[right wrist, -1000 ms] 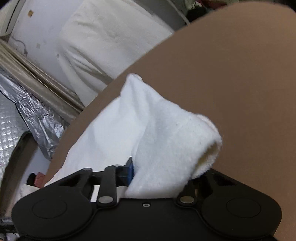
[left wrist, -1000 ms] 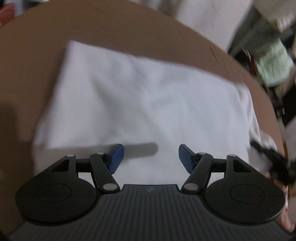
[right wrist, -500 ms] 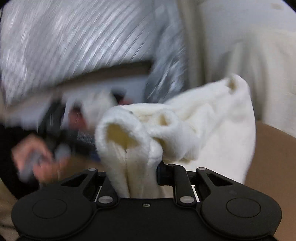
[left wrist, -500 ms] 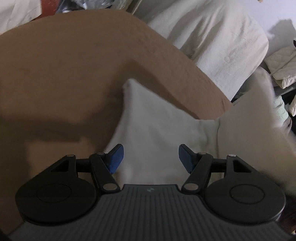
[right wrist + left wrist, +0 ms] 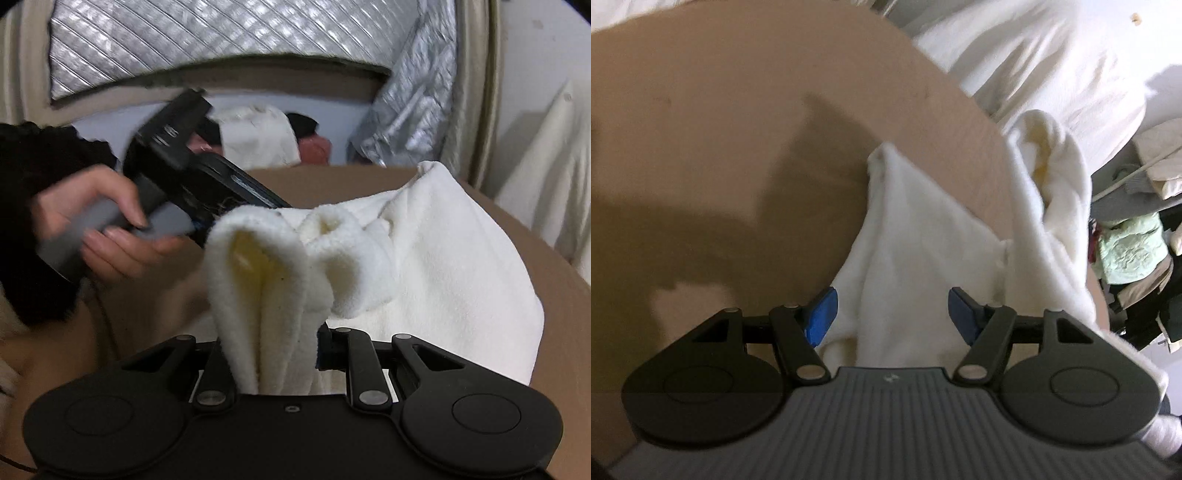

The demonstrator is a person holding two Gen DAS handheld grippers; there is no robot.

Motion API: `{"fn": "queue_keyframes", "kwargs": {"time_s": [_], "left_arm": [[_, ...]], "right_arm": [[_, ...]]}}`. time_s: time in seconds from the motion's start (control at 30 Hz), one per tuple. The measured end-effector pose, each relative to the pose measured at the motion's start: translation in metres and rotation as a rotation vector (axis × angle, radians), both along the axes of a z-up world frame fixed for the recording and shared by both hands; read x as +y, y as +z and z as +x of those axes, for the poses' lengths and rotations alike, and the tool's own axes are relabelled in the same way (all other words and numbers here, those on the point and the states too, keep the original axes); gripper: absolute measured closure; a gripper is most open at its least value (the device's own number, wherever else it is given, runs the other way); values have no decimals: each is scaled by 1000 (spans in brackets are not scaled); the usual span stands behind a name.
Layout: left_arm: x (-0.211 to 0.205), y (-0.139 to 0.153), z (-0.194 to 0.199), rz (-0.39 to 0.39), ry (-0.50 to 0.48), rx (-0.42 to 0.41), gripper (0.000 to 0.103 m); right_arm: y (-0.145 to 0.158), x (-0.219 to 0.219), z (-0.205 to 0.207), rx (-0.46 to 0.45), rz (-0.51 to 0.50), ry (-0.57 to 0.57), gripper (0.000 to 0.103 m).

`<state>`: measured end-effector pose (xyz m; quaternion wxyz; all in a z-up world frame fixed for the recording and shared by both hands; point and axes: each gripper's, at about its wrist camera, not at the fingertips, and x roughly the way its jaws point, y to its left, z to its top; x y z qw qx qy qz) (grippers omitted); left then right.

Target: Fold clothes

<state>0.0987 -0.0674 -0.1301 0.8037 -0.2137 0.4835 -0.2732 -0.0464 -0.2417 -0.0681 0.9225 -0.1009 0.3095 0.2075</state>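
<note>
Right gripper (image 5: 284, 354) is clamped on a bunched edge of the white fleece garment (image 5: 424, 266); thick folds of pile stand up between its black jaws and hide the pads. Left gripper (image 5: 890, 314) is released: its blue pads (image 5: 822, 314) stand apart on either side of the cloth and do not press it.

Step in hand: judged from the layout, one fold is under way. One end of the garment is lifted clear and hangs from the right gripper, while the rest trails down onto the brown round tabletop (image 5: 720, 147).

Next move, as a judgement: lay the raised edge over the part lying flat, square the edges, then let go. The left gripper sits well placed to pin or pinch the lower layer first.

Surroundings: the person's hand (image 5: 96, 221), in a black sleeve, holds the left gripper's grey handle just beside the raised cloth. White bedding (image 5: 1034, 66) lies past the table edge, a heap of other clothes (image 5: 1130, 251) stands beside it, and silver quilted foil panels (image 5: 221, 40) line the background.

Obstructions: the tabletop is otherwise bare. The two grippers work near each other, so a collision is possible.
</note>
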Motion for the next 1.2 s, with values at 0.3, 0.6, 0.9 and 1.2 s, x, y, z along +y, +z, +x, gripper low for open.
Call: {"fn": "queue_keyframes", "kwargs": {"time_s": [0.3, 0.6, 0.9, 1.2], "left_arm": [[-7, 12, 4, -89, -41, -61, 37], [-66, 12, -9, 396, -147, -144, 33], [-92, 19, -13, 549, -151, -234, 32], [-53, 48, -24, 321, -95, -320, 36]], "right_arm": [[-62, 52, 0, 42, -234, 12, 62], [-12, 10, -40, 101, 168, 91, 40], [-14, -134, -58, 143, 340, -376, 39], [-51, -90, -45, 164, 143, -331, 34]]}}
